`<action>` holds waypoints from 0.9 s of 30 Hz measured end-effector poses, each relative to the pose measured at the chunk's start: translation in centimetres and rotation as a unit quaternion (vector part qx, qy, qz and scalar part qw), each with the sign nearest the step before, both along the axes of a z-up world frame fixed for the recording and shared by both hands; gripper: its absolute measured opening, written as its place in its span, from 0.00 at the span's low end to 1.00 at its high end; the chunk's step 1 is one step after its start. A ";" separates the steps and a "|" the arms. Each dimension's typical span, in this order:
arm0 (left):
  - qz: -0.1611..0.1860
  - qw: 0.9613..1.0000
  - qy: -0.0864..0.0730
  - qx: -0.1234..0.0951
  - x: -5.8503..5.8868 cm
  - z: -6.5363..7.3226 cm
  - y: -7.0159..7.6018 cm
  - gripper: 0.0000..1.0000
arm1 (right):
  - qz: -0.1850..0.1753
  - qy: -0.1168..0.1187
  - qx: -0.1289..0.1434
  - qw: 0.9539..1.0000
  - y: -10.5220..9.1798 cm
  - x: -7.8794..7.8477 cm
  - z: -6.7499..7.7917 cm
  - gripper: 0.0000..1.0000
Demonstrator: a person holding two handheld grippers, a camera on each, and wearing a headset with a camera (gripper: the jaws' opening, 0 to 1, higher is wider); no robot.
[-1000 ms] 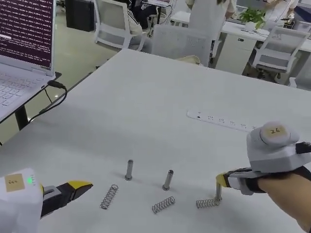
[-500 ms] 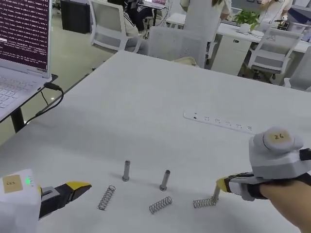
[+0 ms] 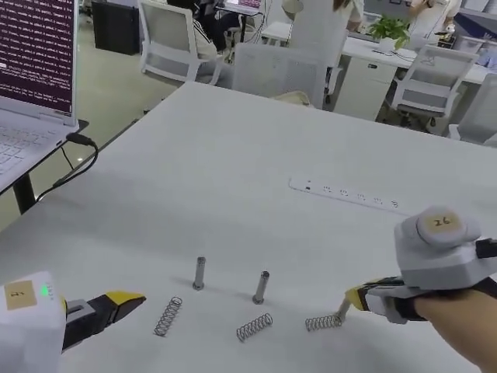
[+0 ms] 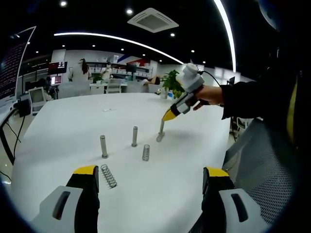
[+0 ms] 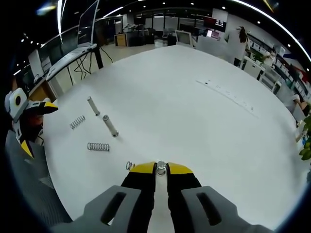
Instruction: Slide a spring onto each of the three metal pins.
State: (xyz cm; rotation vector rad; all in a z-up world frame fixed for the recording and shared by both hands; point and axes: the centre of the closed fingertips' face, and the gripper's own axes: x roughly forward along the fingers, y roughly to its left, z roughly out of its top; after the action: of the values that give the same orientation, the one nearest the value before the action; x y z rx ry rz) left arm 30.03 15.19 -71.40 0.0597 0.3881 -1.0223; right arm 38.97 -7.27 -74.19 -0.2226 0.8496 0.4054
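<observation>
Rightmost pin [image 4: 160, 132] clamped, nothing threaded yet
Right of the middle pin [image 3: 262, 287], it is pinched narrowly by the right gripper [image 5: 161, 170], a spring [image 3: 322, 322] lying just beside; the left gripper [image 4: 151, 171] is held wide. It should be steadied upright before threading.

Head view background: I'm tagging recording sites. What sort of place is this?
Likely an open-plan office: swivel chairs, an open laptop and a potted plant surround the white worktable.

A spring [image 3: 254, 327] lies just before each pin [image 3: 262, 287] in the row on the table [image 3: 233, 155], power strip [image 3: 345, 194] behind them
</observation>
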 end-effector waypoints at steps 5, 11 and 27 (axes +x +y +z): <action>0.000 1.000 0.000 0.001 0.0 0.0 0.0 0.85 | 0.007 -0.001 -0.008 1.000 0.0 0.0 0.0 0.06; -0.001 1.000 0.001 0.003 0.0 -0.1 0.0 0.85 | 0.009 -0.002 -0.005 1.000 0.0 -0.1 0.0 0.06; -0.003 1.000 0.002 0.006 0.0 -0.2 -0.1 0.85 | 0.010 -0.010 -0.002 1.000 0.0 -0.1 0.3 0.09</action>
State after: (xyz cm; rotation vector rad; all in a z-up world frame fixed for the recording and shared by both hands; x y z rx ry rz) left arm 30.00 15.14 -71.61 0.0704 0.3988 -1.0266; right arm 38.87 -7.30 -73.84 -0.2384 0.8300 0.4198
